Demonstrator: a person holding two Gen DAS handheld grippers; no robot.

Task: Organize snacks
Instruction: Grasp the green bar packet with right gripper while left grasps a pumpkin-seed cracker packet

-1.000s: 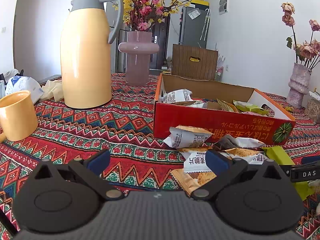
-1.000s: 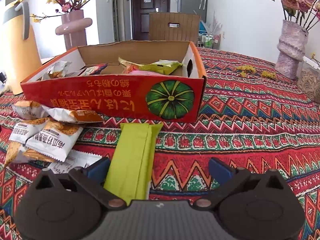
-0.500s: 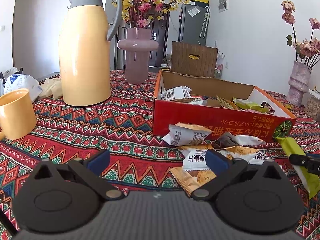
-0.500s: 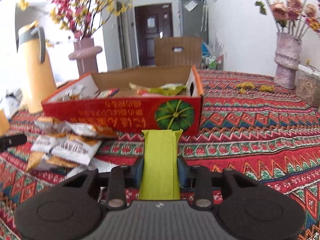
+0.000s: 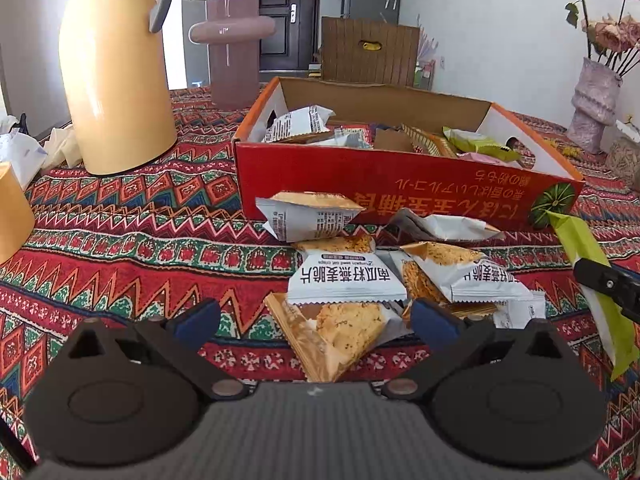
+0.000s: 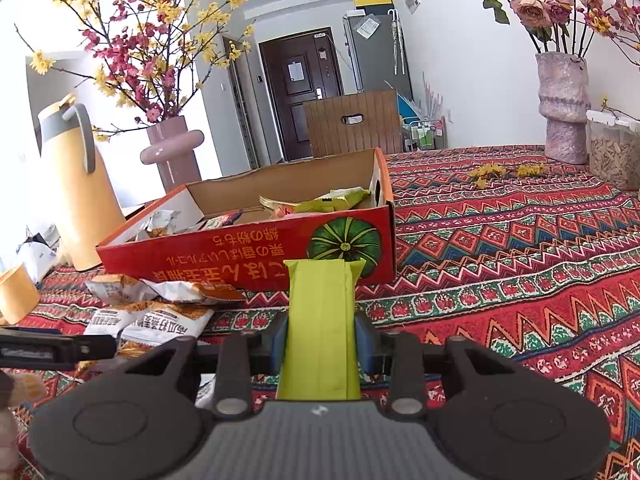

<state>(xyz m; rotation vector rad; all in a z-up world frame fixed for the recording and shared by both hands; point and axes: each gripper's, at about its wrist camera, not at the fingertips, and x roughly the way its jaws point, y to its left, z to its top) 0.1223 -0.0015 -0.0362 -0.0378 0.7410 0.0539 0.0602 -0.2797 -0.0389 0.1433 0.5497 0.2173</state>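
A bright room with a dark door and vases of flowers lies behind the worktop (image 6: 520, 240), which is draped in a red zigzag-patterned cloth. Your right gripper (image 6: 321, 344) has its fingers clamped on the green snack bar (image 6: 320, 320), one pad pressed to each long edge. The bar juts straight ahead between them, its far end pointing at the red cardboard box (image 6: 248, 248). That hold looks chosen to carry the bar over the near wall, since the box already holds several packets.

Your left gripper (image 5: 316, 320) has its fingers spread apart and grips nothing. It sits low over the pile of white and orange crisp packets (image 5: 380, 272), which lies loose on the cloth against the box front. The nearest packet rests between and just ahead of the two blue fingertips (image 5: 196, 318), so closing there would likely catch it. The yellow thermos (image 5: 116, 72) stands well off to the left of those fingers.
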